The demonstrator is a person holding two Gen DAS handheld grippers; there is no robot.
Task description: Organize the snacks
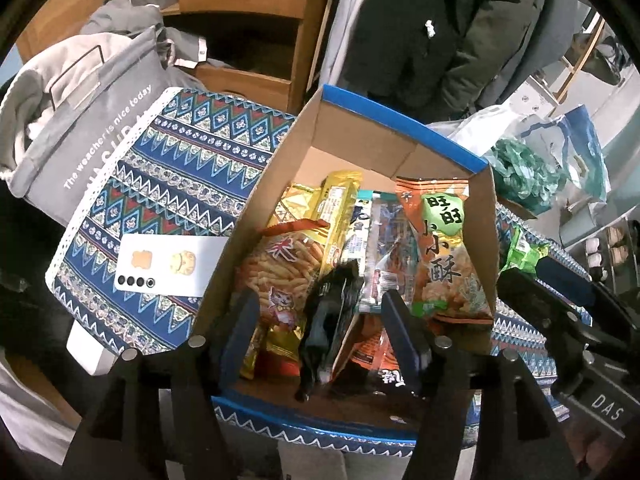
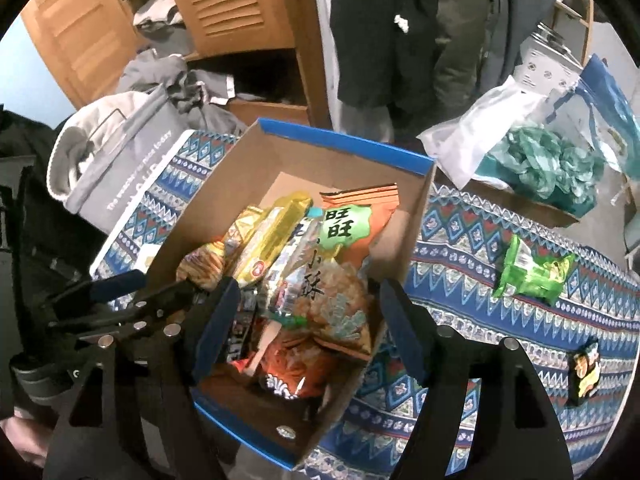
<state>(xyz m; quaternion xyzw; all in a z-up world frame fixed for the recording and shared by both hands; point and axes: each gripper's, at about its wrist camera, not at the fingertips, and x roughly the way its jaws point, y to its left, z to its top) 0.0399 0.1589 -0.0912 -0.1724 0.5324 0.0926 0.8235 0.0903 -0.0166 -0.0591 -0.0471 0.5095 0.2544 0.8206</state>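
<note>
A cardboard box (image 1: 400, 116) with a blue rim stands on the patterned tablecloth, packed with snack packets. My left gripper (image 1: 320, 336) hangs open over its near end. A black packet (image 1: 332, 316) stands between the fingers, and neither pad touches it. An orange packet with a green label (image 1: 444, 252) leans on the box's right wall. My right gripper (image 2: 308, 324) is open above the same box (image 2: 344, 140), with the orange packet (image 2: 340, 280) lying loose between its fingers. A green packet (image 2: 532, 272) and a small dark packet (image 2: 584, 368) lie on the cloth to the right.
A white phone (image 1: 168, 264) lies on the cloth left of the box. A grey fabric bag (image 1: 80, 120) stands at the back left, and plastic bags with green contents (image 2: 540, 160) at the back right. A person in a dark coat (image 1: 420, 20) stands behind the table.
</note>
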